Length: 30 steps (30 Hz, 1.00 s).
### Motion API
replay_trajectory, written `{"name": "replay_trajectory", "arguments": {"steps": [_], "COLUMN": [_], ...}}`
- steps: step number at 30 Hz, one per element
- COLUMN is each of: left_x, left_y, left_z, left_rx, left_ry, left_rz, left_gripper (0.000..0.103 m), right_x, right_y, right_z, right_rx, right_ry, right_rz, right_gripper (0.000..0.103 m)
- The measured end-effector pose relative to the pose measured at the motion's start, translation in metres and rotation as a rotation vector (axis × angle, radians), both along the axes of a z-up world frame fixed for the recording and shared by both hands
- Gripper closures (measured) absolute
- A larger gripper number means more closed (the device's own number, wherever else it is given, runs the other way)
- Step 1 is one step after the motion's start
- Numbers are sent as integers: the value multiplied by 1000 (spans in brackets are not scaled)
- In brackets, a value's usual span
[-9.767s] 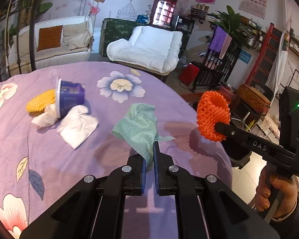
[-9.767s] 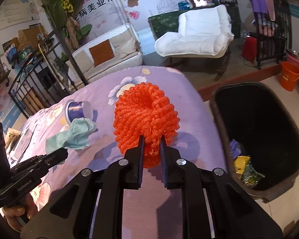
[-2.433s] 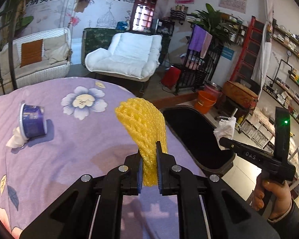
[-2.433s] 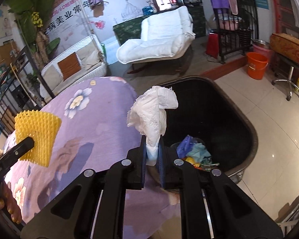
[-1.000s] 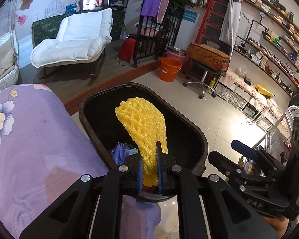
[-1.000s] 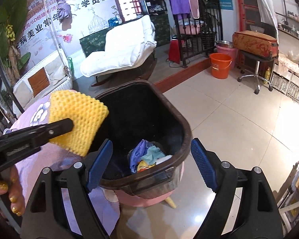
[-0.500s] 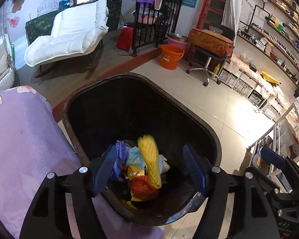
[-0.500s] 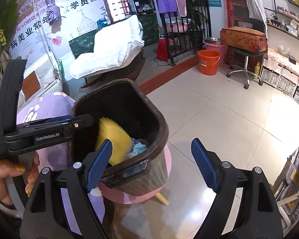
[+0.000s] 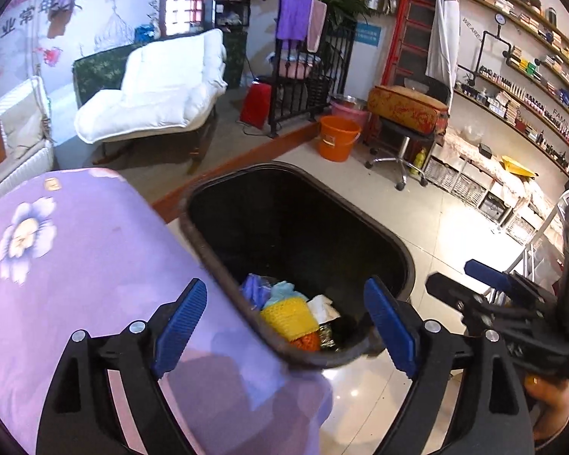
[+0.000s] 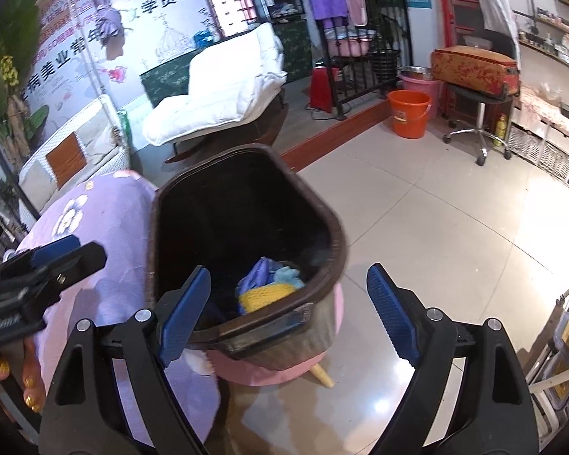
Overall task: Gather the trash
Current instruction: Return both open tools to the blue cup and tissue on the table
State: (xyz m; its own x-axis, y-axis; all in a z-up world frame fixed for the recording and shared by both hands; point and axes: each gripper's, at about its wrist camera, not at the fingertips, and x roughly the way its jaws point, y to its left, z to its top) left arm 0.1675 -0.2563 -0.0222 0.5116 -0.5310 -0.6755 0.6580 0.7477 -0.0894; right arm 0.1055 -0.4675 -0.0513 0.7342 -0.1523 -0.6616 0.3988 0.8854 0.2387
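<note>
Yellow foam net (image 9: 290,316) now lying in the black trash bin (image 9: 360,212) at 6 o'clock atop other trash, left claw (image 9: 284,320) spread apart and empty after releasing it, right claw (image 10: 288,320) likewise apart, purple floral surface (image 9: 95,250) at 9 o'clock.

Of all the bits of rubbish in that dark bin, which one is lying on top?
The yellow foam net in the bin. It lies uncovered in the middle of the heap, over an orange piece, with blue and white scraps only beside it.

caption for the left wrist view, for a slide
Left gripper open above the dark trash bin, yellow foam net lying on the trash inside, purple floral tablecloth alongside.
</note>
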Motion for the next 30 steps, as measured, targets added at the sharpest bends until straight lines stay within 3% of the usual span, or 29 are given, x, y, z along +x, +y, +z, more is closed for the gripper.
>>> {"name": "replay_trajectory", "arguments": {"steps": [9, 20, 28, 30], "left_x": [-13, -18, -5, 2], "left_y": [63, 188, 282, 301], "left_z": [9, 16, 10, 9], "left_rx": [-3, -34, -15, -15], "left_ry": [-48, -79, -34, -24], "left_rz": [114, 392, 616, 652], "left_gripper": [18, 18, 43, 44], "right_x": [23, 55, 81, 86], "right_y": [45, 126, 211, 231], "right_z": [12, 26, 31, 35], "right_rx": [0, -8, 0, 0], "right_ry": [-11, -22, -13, -14], "right_rz": [124, 326, 523, 570], "right_gripper": [19, 19, 19, 19]}}
